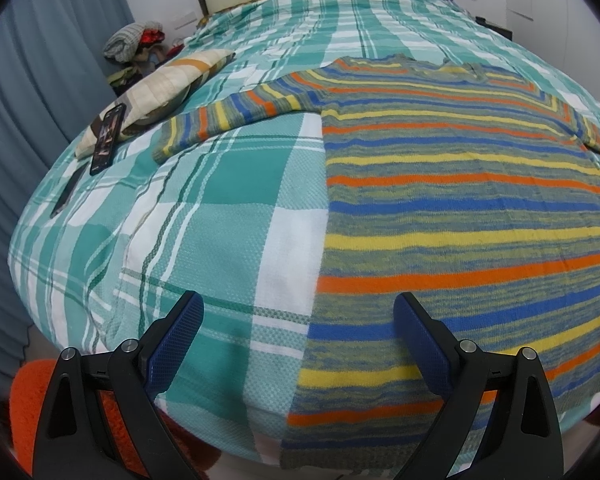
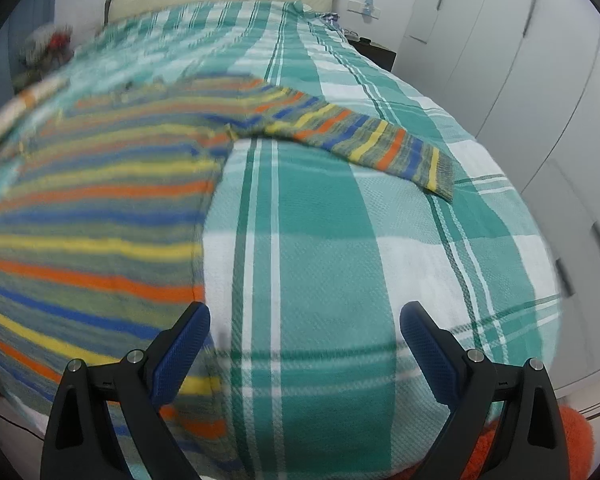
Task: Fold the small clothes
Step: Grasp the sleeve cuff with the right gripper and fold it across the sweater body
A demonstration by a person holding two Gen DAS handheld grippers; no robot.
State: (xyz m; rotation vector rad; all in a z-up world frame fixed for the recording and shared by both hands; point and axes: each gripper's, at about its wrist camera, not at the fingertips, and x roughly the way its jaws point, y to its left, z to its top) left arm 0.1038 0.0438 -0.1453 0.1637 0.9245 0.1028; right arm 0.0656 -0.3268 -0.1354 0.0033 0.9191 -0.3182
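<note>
Left wrist view: the left gripper (image 1: pixel 298 312), its blue-padded jaws spread wide and holding nothing, hovers above the lower left edge of a knitted sweater with orange, yellow and blue stripes (image 1: pixel 460 208). The sweater lies flat on a bed covered by a green-and-white plaid spread (image 1: pixel 220 216), one sleeve extended toward a patterned beige pillow (image 1: pixel 160 92) bearing a dark phone (image 1: pixel 107 140).

Right wrist view (partly blurred): the right gripper (image 2: pixel 305 322), jaws likewise wide apart and empty, hovers over the plaid spread (image 2: pixel 320 240) just beside the sweater's (image 2: pixel 92 216) right edge; the other sleeve extends toward white wardrobe doors (image 2: pixel 520 80).
</note>
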